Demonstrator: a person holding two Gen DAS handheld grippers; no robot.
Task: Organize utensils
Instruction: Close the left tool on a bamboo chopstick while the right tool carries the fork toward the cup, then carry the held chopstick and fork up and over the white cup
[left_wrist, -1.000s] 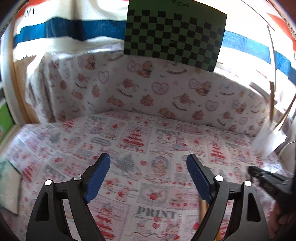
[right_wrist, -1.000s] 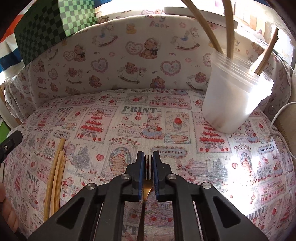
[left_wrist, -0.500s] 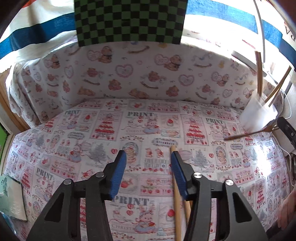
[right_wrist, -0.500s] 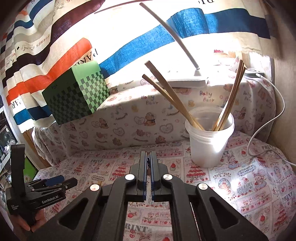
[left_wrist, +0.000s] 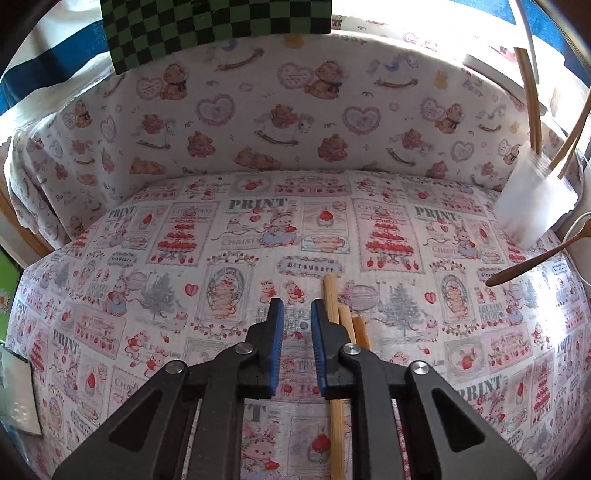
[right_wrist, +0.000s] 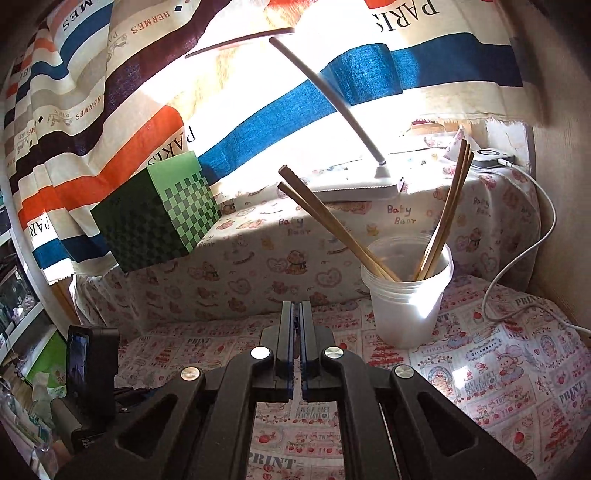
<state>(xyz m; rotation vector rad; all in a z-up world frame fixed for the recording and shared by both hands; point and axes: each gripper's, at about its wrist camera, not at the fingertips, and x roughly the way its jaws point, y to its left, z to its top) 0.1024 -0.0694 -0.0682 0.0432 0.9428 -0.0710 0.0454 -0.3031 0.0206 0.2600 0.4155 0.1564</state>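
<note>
The left tongs (left_wrist: 296, 308) hang over the near middle of the tabletop (left_wrist: 184, 258), which is covered in a printed cloth; their blue pads are closing with only bare cloth between them. Just beside the right pad, outside the gap, lie a few wooden chopsticks (left_wrist: 330, 295), their ends pointing toward the far edge and their lengths running back under the tongs' frame. The right tongs (right_wrist: 295, 314) are shut on a dark wooden spoon (left_wrist: 535, 260), seen only as a thin sliver between the pads in the right wrist view, while the left wrist view shows it lifted above the cloth near the right edge. At the far right corner stands a translucent plastic cup (right_wrist: 406, 295) holding two pairs of chopsticks that lean against opposite sides of its rim. Behind it, on a raised ledge along the far edge, rest a green checkered box (right_wrist: 159, 214) and a white desk lamp (right_wrist: 351, 186).
</note>
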